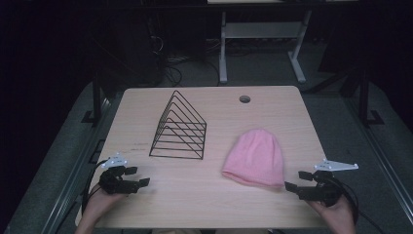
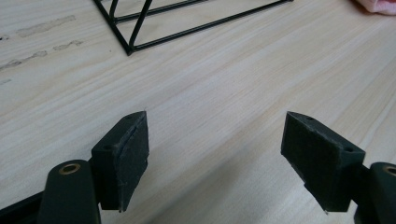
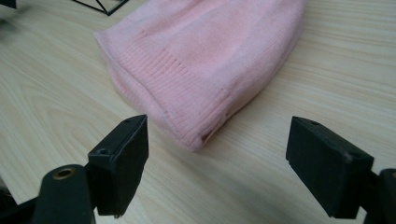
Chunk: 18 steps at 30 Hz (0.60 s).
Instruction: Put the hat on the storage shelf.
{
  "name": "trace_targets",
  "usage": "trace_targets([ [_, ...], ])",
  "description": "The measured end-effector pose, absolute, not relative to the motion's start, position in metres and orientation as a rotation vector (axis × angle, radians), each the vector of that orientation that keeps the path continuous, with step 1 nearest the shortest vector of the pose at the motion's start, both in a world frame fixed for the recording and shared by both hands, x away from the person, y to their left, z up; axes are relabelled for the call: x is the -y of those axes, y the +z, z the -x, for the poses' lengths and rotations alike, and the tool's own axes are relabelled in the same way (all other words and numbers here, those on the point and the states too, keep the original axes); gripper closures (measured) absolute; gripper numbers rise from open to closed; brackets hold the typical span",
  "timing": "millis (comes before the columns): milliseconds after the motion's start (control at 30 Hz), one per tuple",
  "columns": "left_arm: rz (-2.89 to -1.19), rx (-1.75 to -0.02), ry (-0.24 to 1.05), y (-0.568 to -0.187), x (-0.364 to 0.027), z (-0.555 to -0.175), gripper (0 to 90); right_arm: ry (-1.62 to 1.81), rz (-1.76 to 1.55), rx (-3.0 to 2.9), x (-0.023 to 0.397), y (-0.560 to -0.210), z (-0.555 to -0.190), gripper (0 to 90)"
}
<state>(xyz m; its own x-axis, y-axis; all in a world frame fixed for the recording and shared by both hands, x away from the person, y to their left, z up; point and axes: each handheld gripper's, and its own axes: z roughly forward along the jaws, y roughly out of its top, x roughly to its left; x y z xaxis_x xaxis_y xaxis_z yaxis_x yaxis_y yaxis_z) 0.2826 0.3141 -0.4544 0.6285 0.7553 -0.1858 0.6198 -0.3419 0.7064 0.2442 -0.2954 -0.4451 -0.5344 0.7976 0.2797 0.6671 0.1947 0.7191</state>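
A pink knitted beanie [image 1: 255,157] lies flat on the wooden table [image 1: 272,107], right of centre, its ribbed brim toward the front edge. A black wire file rack [image 1: 179,127] stands left of it. My right gripper [image 1: 298,180] is open just right of the beanie's brim corner, nothing between its jaws. The right gripper view shows the beanie [image 3: 205,60] close ahead of that gripper [image 3: 217,161]. My left gripper [image 1: 138,176] is open near the front left of the table. In the left gripper view it [image 2: 215,156] faces bare wood, with the rack's corner [image 2: 135,32] farther on.
A round cable hole [image 1: 244,99] sits near the table's far edge. Beyond the table stand a white desk frame [image 1: 260,44] and dark furniture with cables on a grey floor. Bare wood lies between the two grippers.
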Motion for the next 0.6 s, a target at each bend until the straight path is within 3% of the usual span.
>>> trace_targets([
  [233,-2.077,-1.074,0.225,-0.456,-0.315,-0.282,22.9,1.240,-1.423,-2.315,0.294,-0.444,-0.247,18.3],
  [600,-2.061,-1.082,0.226,-0.456,-0.319,-0.282,22.2,1.249,-1.389,-2.370,0.285,-0.426,-0.280,17.5],
])
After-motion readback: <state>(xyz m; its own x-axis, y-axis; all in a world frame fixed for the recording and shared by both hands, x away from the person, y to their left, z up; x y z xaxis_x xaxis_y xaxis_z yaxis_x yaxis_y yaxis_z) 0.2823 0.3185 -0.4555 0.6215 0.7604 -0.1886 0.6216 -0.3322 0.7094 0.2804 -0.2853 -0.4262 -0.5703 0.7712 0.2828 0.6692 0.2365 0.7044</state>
